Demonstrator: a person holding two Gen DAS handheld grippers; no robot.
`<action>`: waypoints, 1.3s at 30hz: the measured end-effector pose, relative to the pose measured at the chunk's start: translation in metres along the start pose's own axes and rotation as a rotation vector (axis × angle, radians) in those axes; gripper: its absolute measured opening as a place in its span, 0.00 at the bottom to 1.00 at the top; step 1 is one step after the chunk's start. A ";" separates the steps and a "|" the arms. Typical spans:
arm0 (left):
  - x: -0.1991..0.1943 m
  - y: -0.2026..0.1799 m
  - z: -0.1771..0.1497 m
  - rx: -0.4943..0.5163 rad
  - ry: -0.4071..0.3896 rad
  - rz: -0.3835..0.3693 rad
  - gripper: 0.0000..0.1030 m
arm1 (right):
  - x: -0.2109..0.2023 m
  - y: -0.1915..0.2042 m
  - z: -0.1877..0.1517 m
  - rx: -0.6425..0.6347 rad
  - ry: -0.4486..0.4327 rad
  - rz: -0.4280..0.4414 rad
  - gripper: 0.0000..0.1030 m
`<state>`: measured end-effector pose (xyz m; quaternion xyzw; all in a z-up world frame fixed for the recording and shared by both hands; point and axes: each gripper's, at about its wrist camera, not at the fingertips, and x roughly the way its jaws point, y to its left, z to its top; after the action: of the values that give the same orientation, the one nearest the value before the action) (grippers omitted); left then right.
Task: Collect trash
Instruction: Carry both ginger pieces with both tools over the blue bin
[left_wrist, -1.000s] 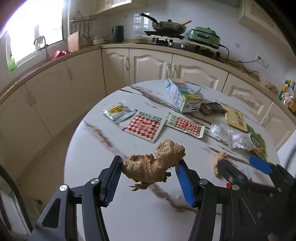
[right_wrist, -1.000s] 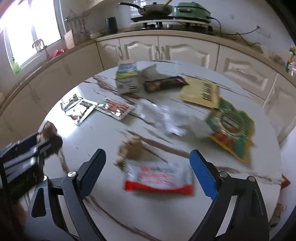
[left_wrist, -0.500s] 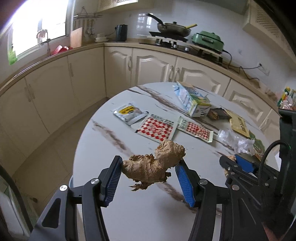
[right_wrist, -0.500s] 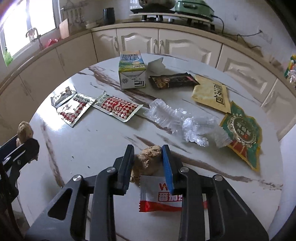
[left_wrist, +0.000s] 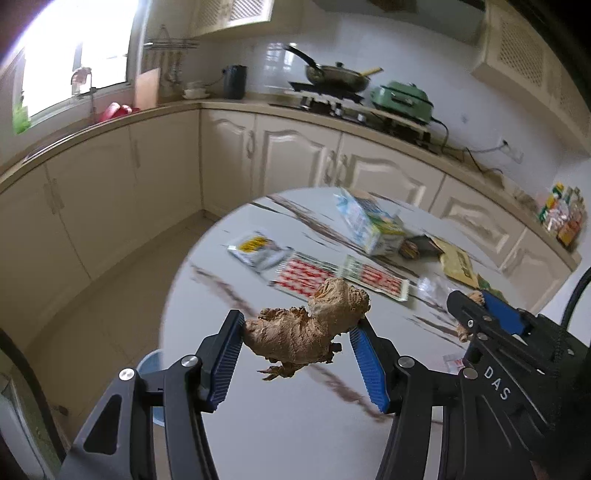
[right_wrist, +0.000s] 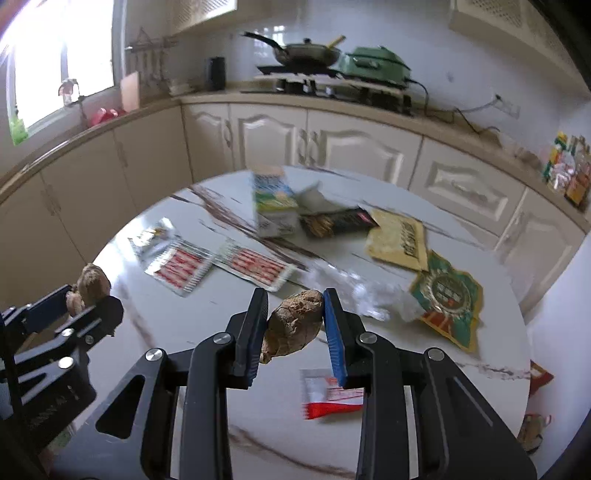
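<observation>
Brown and knobbly, the big ginger root sits pinched between the blue pads of the left gripper, above the edge of the marble table, just as it did a second ago. The change is on the other side: the right gripper, which stood spread wide over the litter a second ago, now clamps a small ginger piece and holds it clear of the tabletop. A red-and-white wrapper that lay beside that piece stays flat on the table beneath it. Further back, a milk carton, two red checked sachets and a green packet lie where they were.
</observation>
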<state>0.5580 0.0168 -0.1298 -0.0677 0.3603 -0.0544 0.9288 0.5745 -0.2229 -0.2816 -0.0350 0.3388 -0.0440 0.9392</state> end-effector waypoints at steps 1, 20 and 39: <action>-0.006 0.006 -0.001 -0.007 -0.008 0.004 0.53 | -0.003 0.006 0.001 -0.007 -0.006 0.007 0.28; -0.061 0.195 -0.035 -0.277 -0.078 0.279 0.53 | -0.007 0.244 -0.004 -0.236 -0.077 0.313 0.28; 0.088 0.312 -0.066 -0.473 0.155 0.368 0.53 | 0.148 0.385 -0.085 -0.380 0.152 0.388 0.28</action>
<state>0.5947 0.3053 -0.2876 -0.2115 0.4387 0.1949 0.8514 0.6566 0.1407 -0.4771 -0.1414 0.4108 0.1982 0.8786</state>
